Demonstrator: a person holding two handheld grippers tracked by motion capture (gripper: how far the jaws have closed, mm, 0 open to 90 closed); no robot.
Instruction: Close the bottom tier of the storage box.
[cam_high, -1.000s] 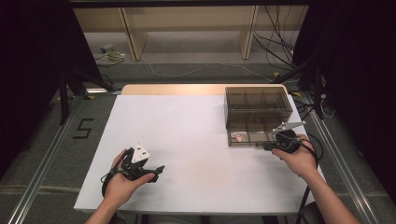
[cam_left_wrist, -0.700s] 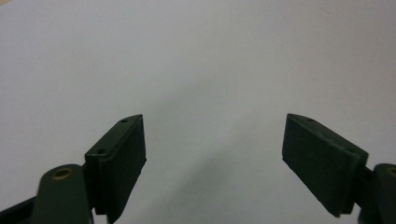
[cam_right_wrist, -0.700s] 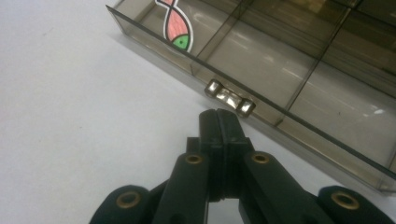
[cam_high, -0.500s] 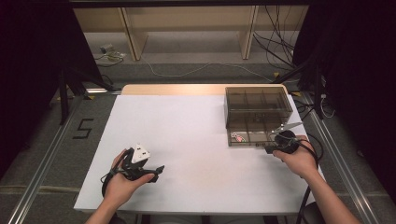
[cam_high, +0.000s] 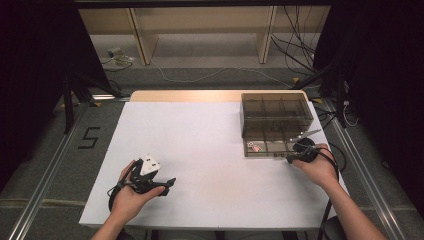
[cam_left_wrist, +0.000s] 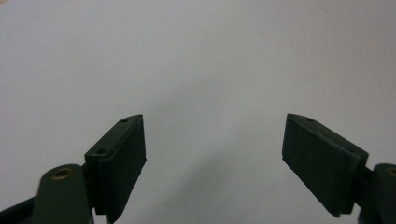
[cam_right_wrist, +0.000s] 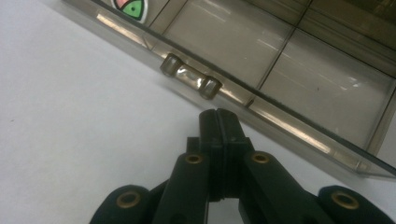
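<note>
Near the right edge of the table (cam_high: 200, 150), toward its far corner, stands a smoky clear compartment box (cam_high: 276, 120) with its lid down; a small latch tab (cam_right_wrist: 190, 82) juts from the box's near wall, and a red-and-green sticker (cam_right_wrist: 133, 8) lies in a near compartment; the right gripper (cam_right_wrist: 219, 122) points at that wall with its jaws pressed flat together, nothing between them, the tips just short of the latch and a little to its side; the left gripper (cam_high: 167, 182) rests near the table's near-left corner, well apart from the box, jaws spread wide over bare white surface. The step in hand looks like the approach to unlatching the lid; the next move probably calls for nudging the closed tips under or against the tab and levering it up, perhaps with the left gripper steadying the box so it doesn't slide.
</note>
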